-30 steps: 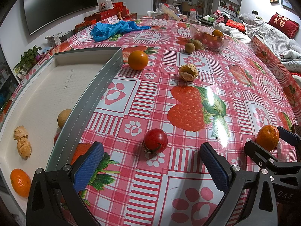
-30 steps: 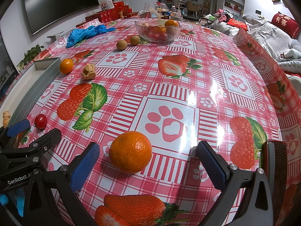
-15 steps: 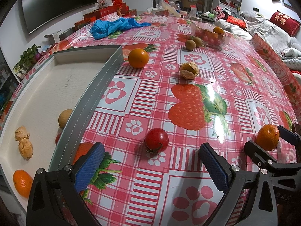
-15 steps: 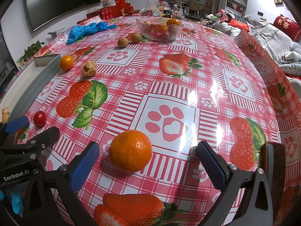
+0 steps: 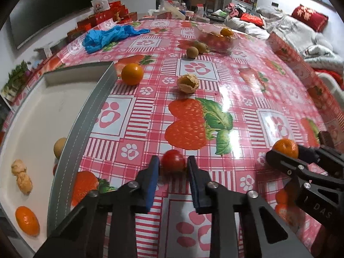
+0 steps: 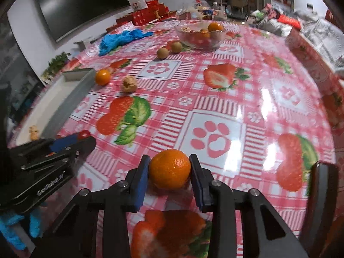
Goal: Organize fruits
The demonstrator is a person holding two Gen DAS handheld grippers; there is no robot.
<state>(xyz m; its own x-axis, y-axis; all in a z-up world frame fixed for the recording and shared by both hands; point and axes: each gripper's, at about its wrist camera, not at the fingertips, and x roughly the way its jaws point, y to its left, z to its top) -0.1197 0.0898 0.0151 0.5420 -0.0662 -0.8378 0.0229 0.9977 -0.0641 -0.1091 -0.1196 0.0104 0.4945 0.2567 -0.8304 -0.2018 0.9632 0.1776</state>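
**A:** Left wrist view first. Left gripper (image 5: pixel 173 165) jaws just closed in, cherry tomato (image 5: pixel 173 160) is btwn the blue pads and they look pressed on both sides. Clenched on it, still sitting on the tablecloth (image 5: pixel 150 116), not lifted.

**B:** Risks?

**A:** IMO two. Tomato is small, round, glossy, so it could squirt fwd out of the pads if the grip is off-centre. Also soft skin, too much squeeze = split. Tray (image 5: pixel 90 107) wall is just beside on the left; a low carry could clip the rim.

**B:** Tray contents?

**A:** Mandarin in tray (image 5: pixel 27 221) near the corner, two pale lumpy pieces (image 5: pixel 21 179), one tan round fruit (image 5: pixel 60 147) against the wall. Plenty of room.

**B:** Right wrist view?

**A:** Right gripper (image 6: pixel 169 169) jaws also just closed, now grasping the tangerine (image 6: pixel 169 168). Pads touch both flanks, fruit resting on the table. Bright orange, dimpled peel, slightly flattened, firm-looking.

**B:** What goes wrong there?

**A:** Pads catch it near their tips, not deep. Could roll out on the lift, esp. w/ a tilt. Both grippers sit near each other too, so moving both toward the tray at once risks a bump.

**B:** Loose stuff left?

**A:** Orange by tray corner (image 6: pixel 102 77), husked fruit (image 6: pixel 129 83), two brownish round fruits (image 6: pixel 162 53) near the glass bowl (image 6: pixel 200 35). Task far from done, I'd say.
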